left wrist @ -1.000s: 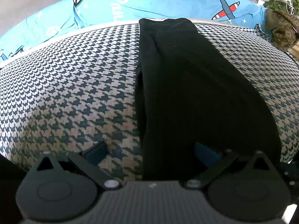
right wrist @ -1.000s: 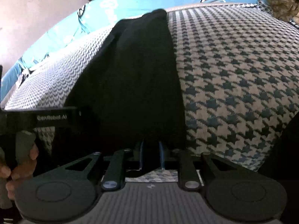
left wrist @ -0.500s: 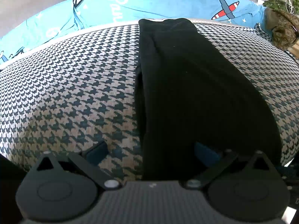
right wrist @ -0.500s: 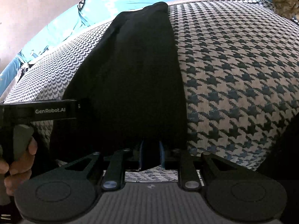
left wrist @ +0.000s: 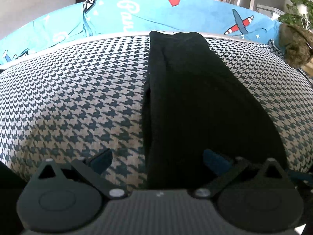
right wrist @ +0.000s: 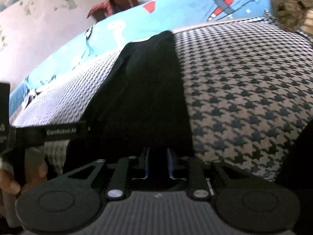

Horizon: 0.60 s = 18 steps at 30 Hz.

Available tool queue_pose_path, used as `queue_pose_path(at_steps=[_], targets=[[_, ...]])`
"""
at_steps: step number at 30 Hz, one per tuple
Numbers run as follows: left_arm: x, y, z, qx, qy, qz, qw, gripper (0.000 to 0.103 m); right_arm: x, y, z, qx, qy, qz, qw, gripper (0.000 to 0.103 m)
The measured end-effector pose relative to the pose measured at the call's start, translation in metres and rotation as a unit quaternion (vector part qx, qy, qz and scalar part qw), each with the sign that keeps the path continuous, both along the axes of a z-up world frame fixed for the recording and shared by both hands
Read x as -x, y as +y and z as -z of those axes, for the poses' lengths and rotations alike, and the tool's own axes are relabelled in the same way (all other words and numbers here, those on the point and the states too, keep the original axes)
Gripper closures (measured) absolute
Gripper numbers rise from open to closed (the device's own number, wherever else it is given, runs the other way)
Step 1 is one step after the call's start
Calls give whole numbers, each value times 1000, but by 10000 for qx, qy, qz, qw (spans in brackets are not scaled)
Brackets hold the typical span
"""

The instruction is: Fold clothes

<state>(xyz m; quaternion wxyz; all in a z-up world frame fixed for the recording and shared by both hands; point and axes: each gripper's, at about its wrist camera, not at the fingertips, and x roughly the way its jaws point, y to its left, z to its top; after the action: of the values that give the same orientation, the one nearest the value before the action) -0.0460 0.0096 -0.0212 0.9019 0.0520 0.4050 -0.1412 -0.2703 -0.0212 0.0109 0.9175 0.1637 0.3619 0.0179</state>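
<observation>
2 tongs (left wrist: 157, 159) (right wrist: 158, 163) at black garment's (left wrist: 195, 101) near edge.

Black trousers (left wrist: 195, 101), folded lengthwise into one long strip. Laid flat, running from the near edge to the far edge. Narrow at the far end, wider toward the near end. Along the left side, a lower layer showing beside the upper one. Near end (right wrist: 156, 137) raised slightly; fabric plain, matte, mostly smooth.
</observation>
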Motion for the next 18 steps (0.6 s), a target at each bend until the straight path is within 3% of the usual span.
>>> queue_pose_path(at_steps=[6, 18], targets=[[-13, -1, 9, -60, 136, -154, 9998, 0, -8, -1, 6, 25, 157, 136, 9998, 83], [-7, -9, 15, -308, 38, -22, 9995, 0, -11, -1, 8, 58, 263, 31, 9996, 79]])
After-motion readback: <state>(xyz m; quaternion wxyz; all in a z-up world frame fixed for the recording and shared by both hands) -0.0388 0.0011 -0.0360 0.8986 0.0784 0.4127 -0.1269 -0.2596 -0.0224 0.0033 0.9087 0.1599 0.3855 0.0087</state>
